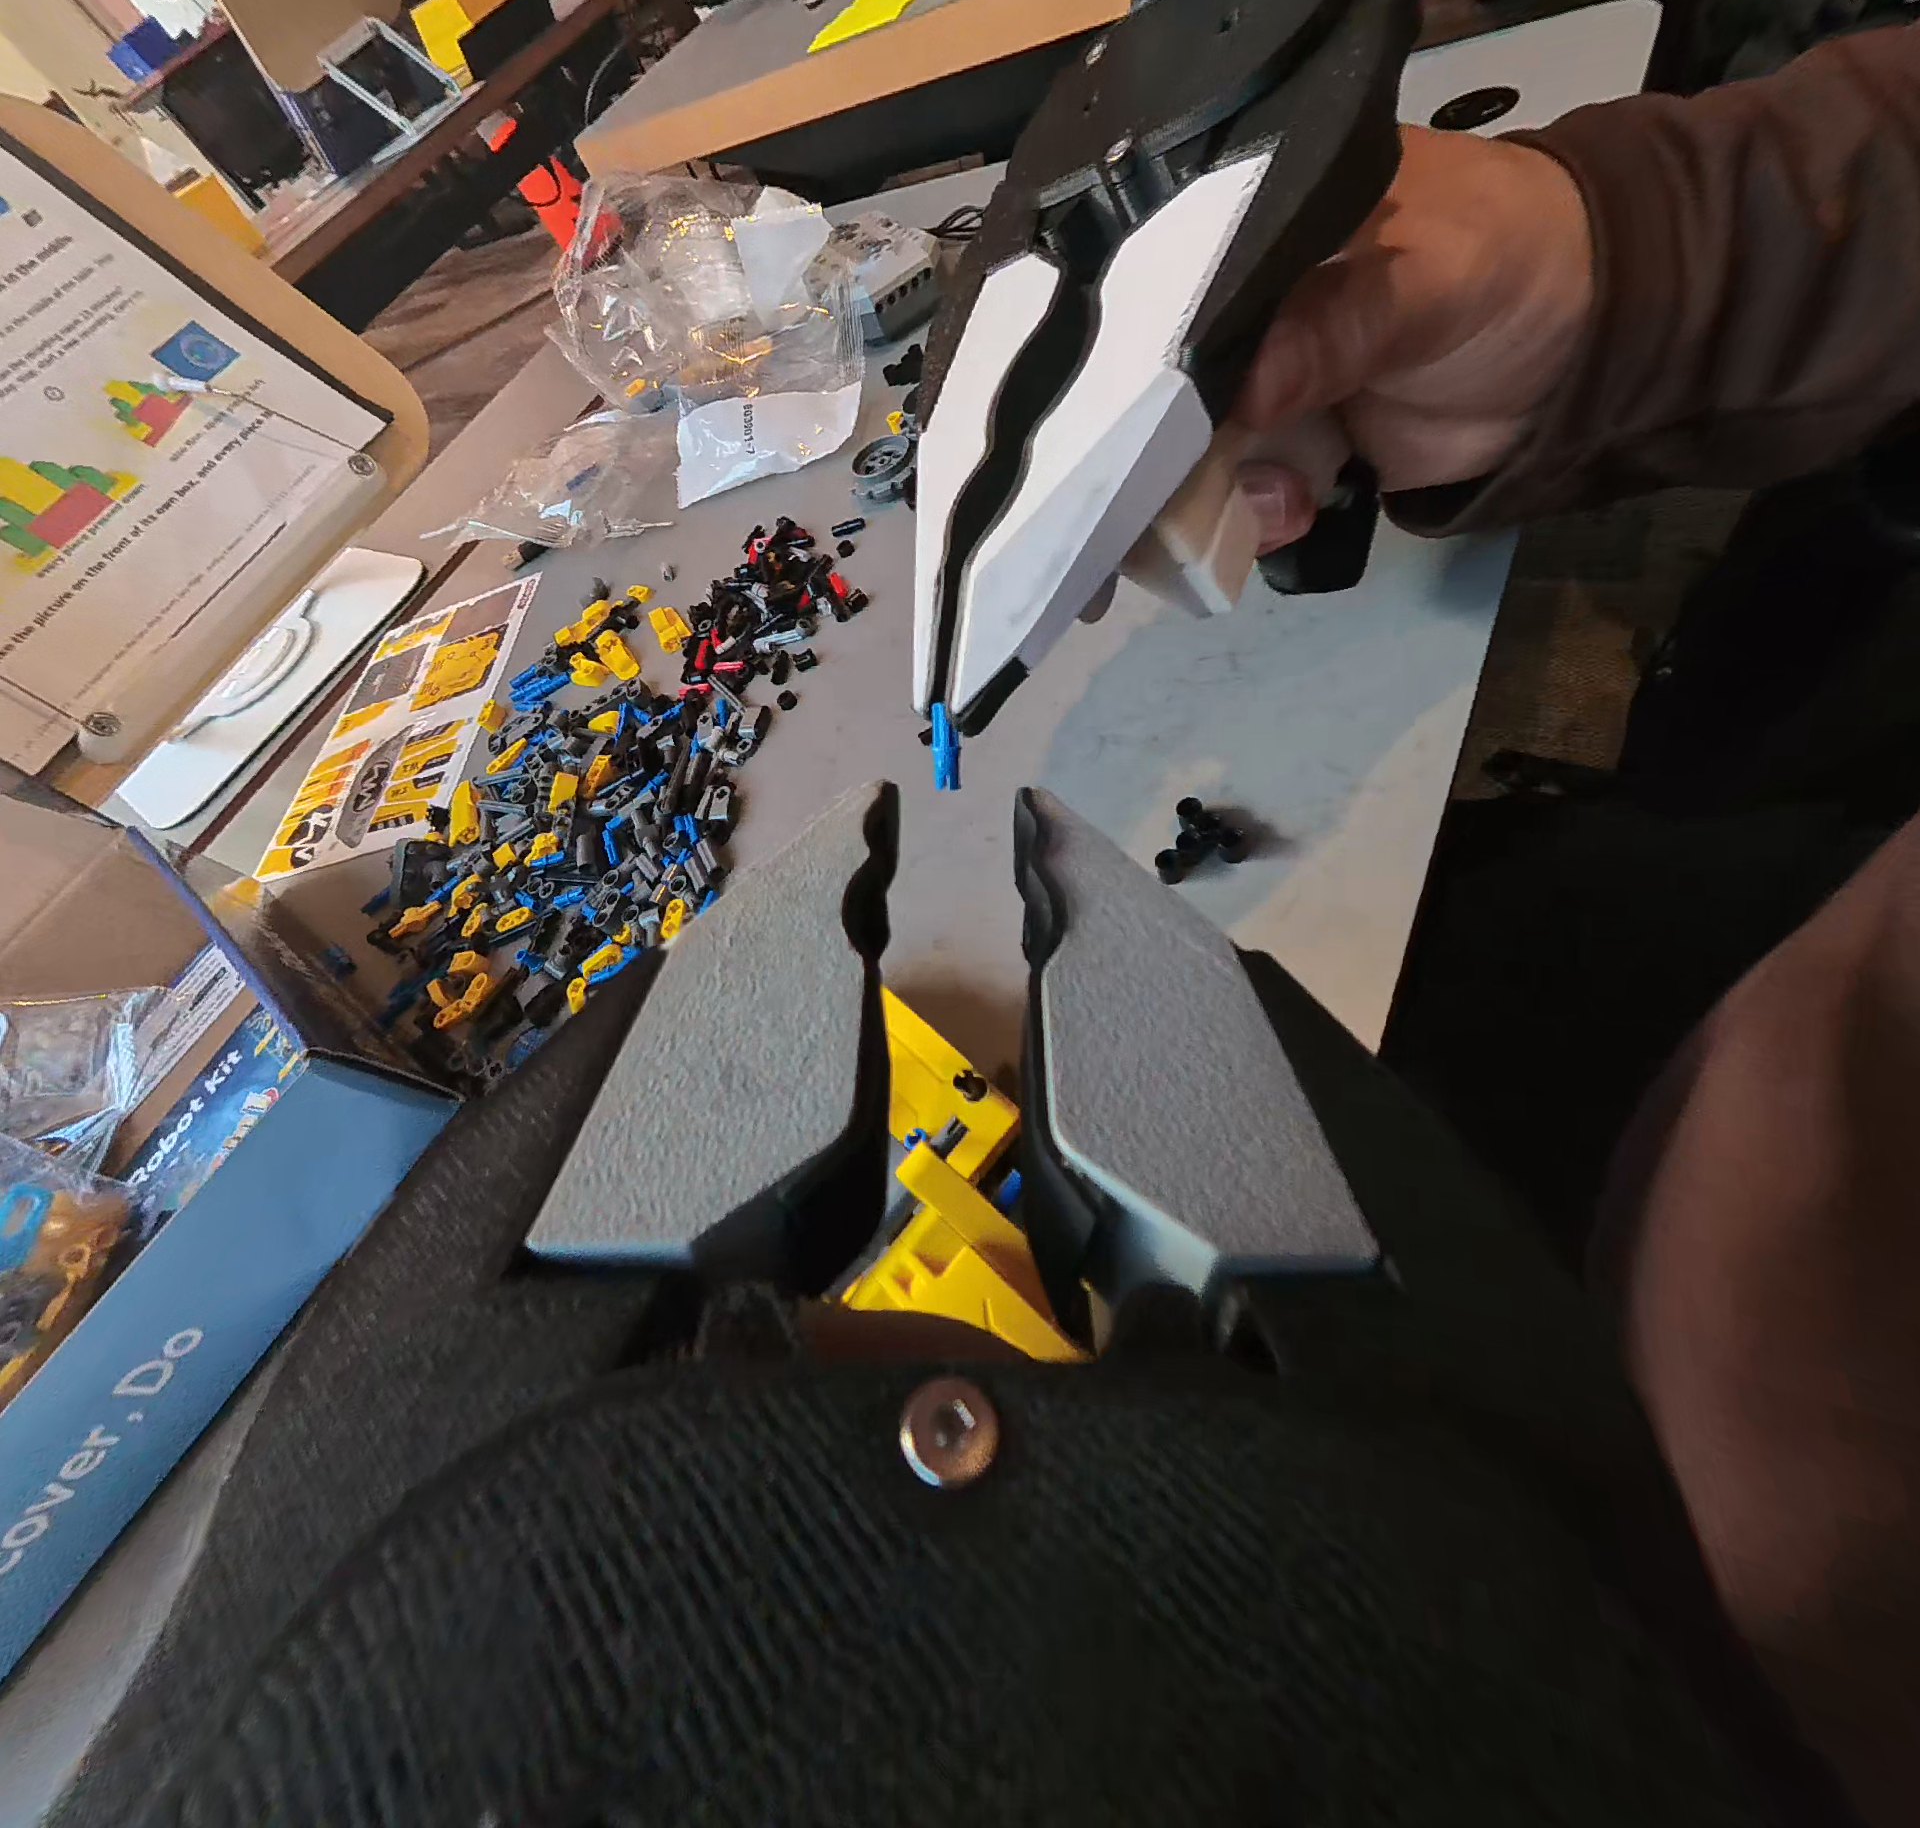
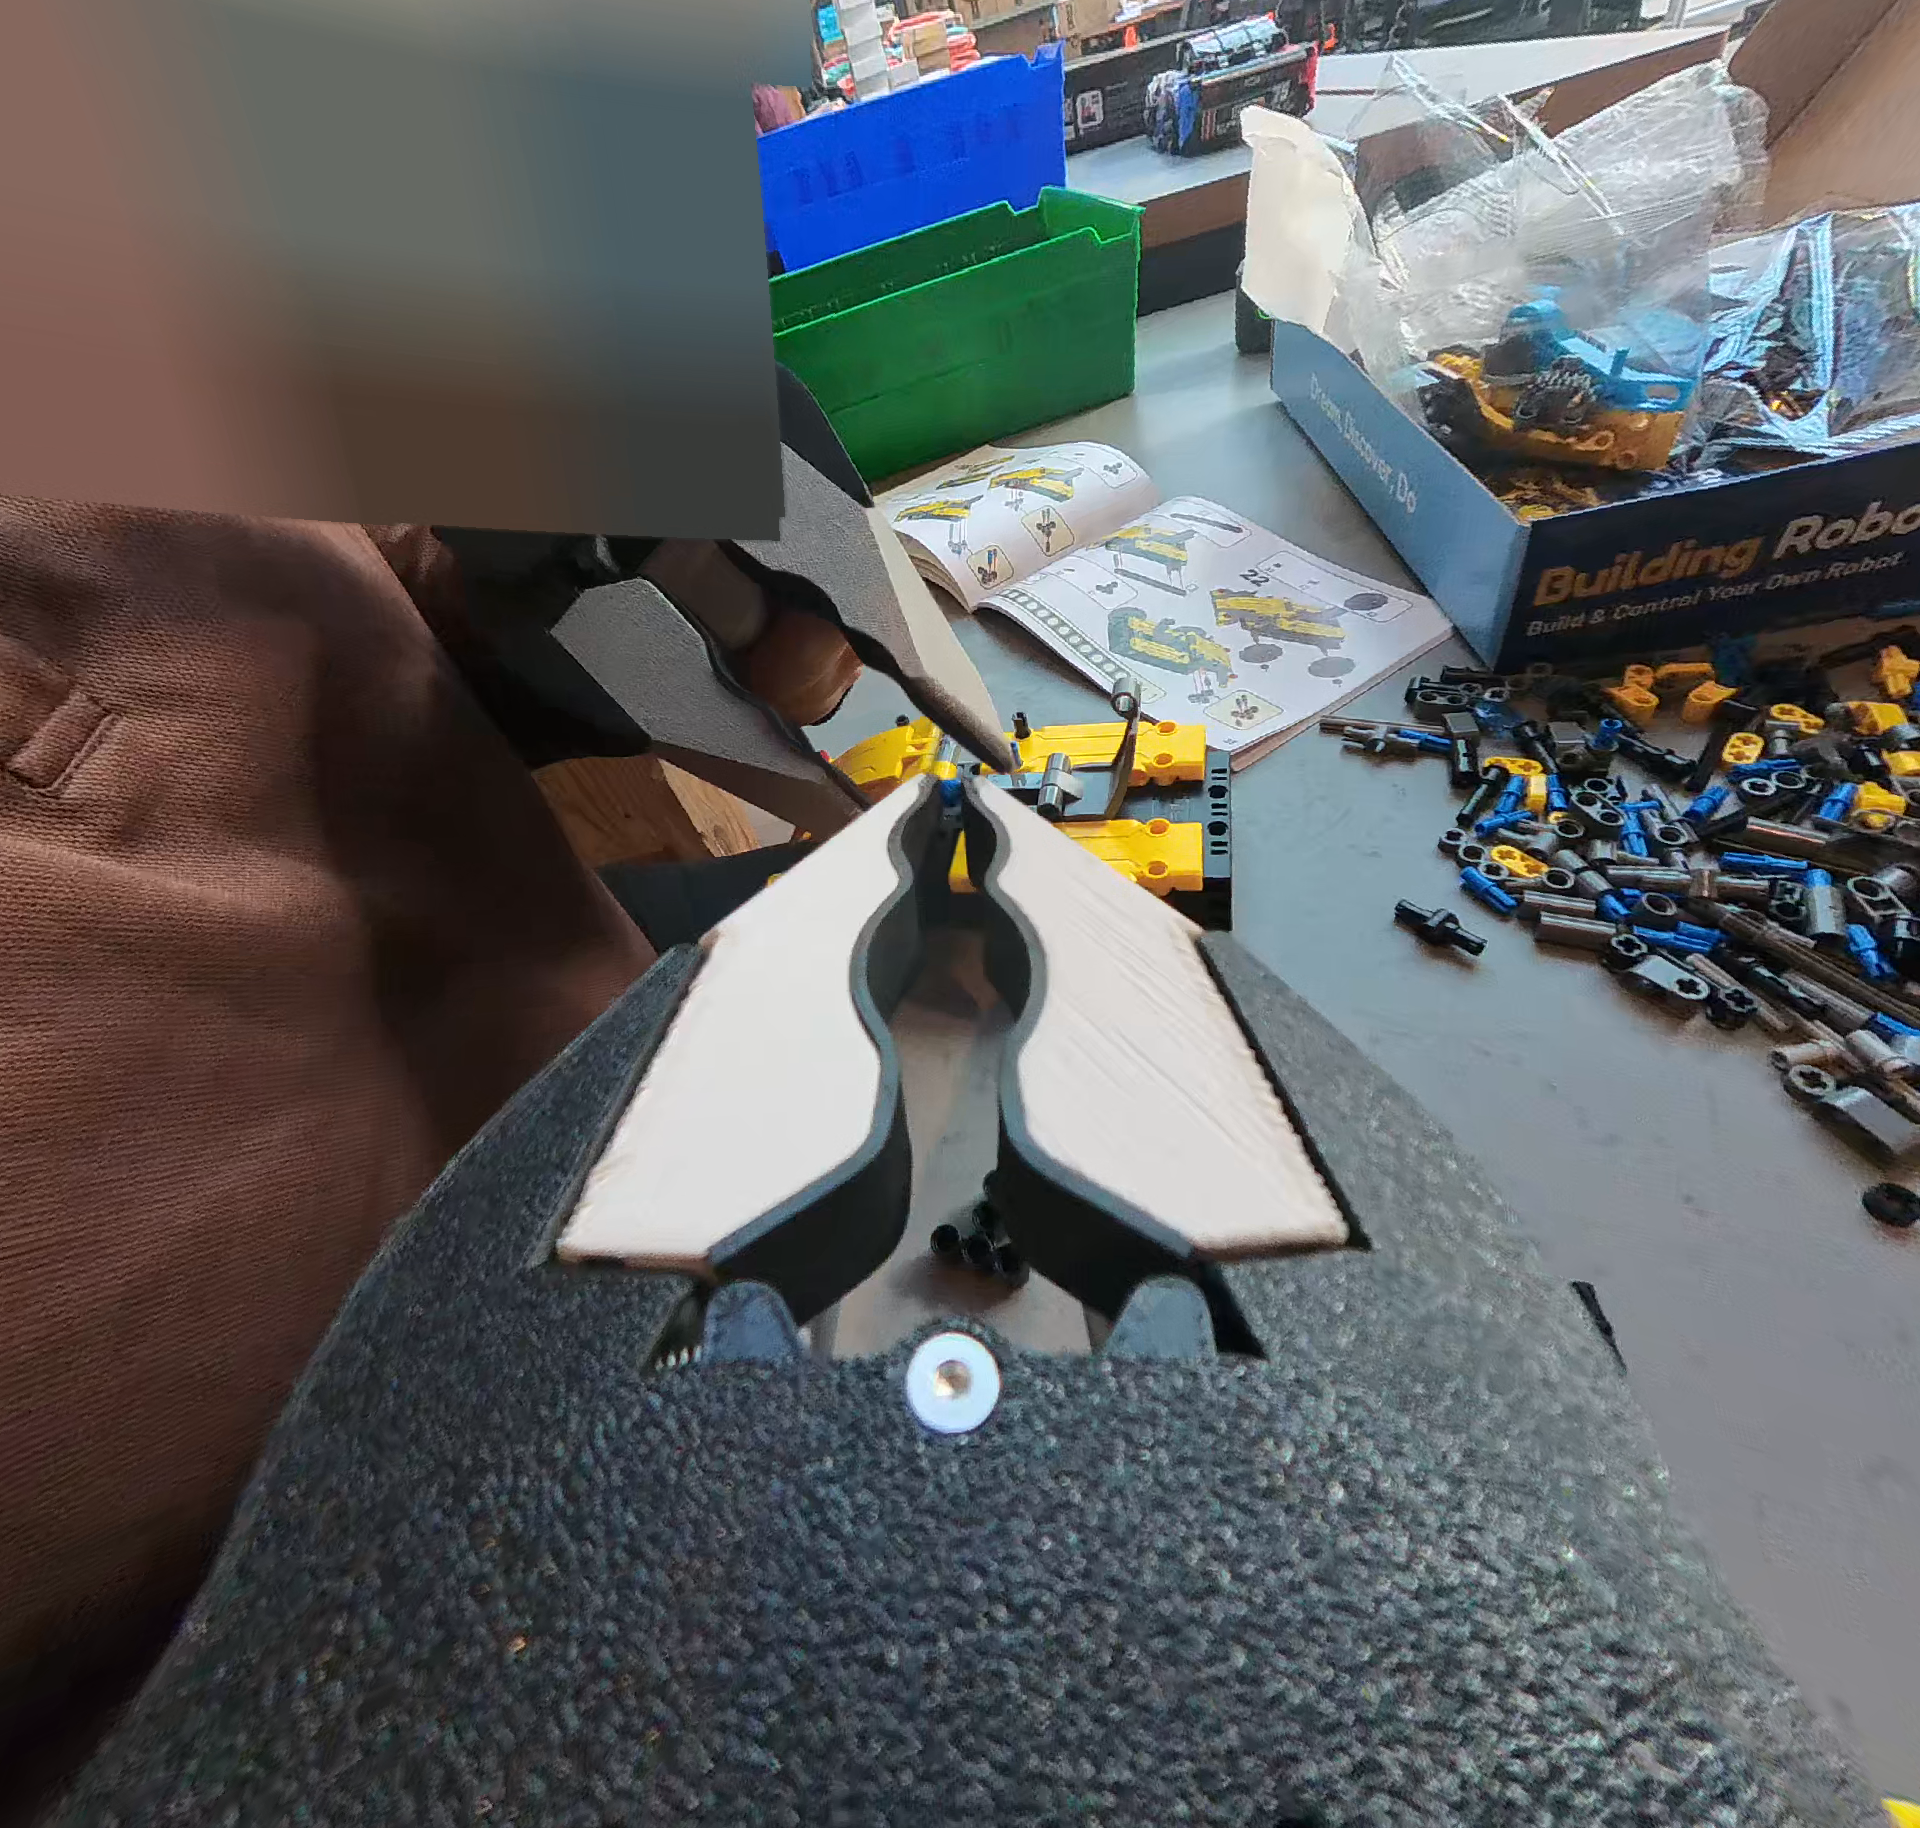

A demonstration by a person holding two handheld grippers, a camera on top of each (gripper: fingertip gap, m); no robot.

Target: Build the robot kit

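Fingers of the right gripper (image 1: pixel 940 724) are pinched together on a small blue pin (image 1: pixel 944 745), which pokes out just past their tips. The left gripper (image 1: pixel 954 822) has its grey fingers (image 1: pixel 727 1040) clamped on a partly built yellow model (image 1: pixel 951 1186), gripped deep between them near the base; their tips stand apart with bare table (image 1: pixel 1299 698) beyond.

From the right wrist view the pin tip seems to sit right at the model's dark centre bar (image 2: pixel 1049 791), though the fingers hide the contact.

Only a frame is built. A large loose pile of parts (image 1: pixel 582 802) lies left of the left fingers, a few black connectors (image 1: pixel 1205 838) right of them. An open instruction booklet (image 2: pixel 1164 594) lies beyond the model. The blue box (image 1: pixel 208 1248) crowds the left side; the table edge runs close on the right.
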